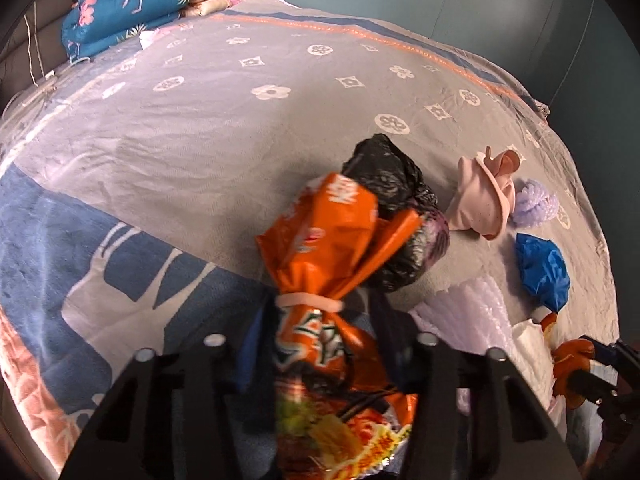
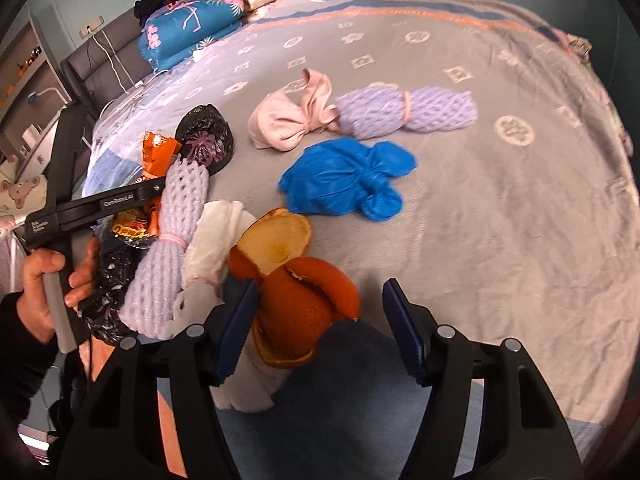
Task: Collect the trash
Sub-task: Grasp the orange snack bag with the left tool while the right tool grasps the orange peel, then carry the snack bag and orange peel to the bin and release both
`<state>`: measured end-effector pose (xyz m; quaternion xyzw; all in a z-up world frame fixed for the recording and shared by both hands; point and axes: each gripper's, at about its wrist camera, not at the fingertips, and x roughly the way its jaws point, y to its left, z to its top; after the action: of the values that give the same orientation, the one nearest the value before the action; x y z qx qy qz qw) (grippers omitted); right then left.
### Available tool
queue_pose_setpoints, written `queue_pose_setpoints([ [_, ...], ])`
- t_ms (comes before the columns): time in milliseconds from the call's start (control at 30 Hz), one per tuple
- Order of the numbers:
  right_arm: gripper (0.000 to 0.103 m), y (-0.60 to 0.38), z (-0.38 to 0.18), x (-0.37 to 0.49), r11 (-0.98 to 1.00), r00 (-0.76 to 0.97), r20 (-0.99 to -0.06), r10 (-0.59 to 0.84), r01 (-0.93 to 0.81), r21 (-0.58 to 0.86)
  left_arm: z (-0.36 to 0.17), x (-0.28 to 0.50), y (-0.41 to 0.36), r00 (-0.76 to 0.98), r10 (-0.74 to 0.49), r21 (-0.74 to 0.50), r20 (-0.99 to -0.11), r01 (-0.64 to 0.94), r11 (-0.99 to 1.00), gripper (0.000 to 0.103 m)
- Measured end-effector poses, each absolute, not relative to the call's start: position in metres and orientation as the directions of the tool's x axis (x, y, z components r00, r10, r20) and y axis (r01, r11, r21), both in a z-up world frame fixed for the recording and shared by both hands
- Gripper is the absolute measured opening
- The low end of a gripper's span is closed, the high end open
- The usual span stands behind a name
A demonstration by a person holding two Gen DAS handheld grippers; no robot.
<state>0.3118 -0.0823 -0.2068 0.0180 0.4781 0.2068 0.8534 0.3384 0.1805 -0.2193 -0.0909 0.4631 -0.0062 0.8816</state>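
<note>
Right tongs astride orange peel

**Soft indoor light, heavy fisheye warp**

Evenly lit, moderately bright, without glare. Faint, diffuse shadows beneath the trash bundles on the bed. Strongly curved at the edges, with black vignette corners. Blurred up close: orange wrapper, orange peel.

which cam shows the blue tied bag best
The right wrist view. There the blue tied bag lies whole and unobstructed mid-frame on the bedspread, knot and loose ends visible. In the left wrist view it sits small near the right edge, stretched by the fisheye, with its knot hard to make out.
</note>
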Motion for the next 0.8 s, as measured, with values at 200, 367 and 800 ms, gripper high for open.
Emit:
queue_pose_setpoints([
  [200, 0.042, -0.069, -0.209, 0.314, 0.909, 0.441, -0.814, 0.379, -0.345, 0.236, -0.217, 0.336, 0.184, 0.588, -0.112, -0.193, -0.801, -0.077, 0.978, 0.035],
  [367, 0.032, -0.067, -0.2, 0.313, 0.91, 0.467, -0.802, 0.372, -0.352, 0.217, -0.204, 0.328, 0.192, 0.618, -0.126, -0.223, -0.776, -0.082, 0.971, 0.034],
  [800, 0.027, -0.076, -0.155, 0.285, 0.905, 0.545, -0.74, 0.394, -0.371, 0.208, -0.157, 0.297, 0.203, 0.689, -0.097, -0.225, -0.718, -0.097, 0.969, 0.033],
])
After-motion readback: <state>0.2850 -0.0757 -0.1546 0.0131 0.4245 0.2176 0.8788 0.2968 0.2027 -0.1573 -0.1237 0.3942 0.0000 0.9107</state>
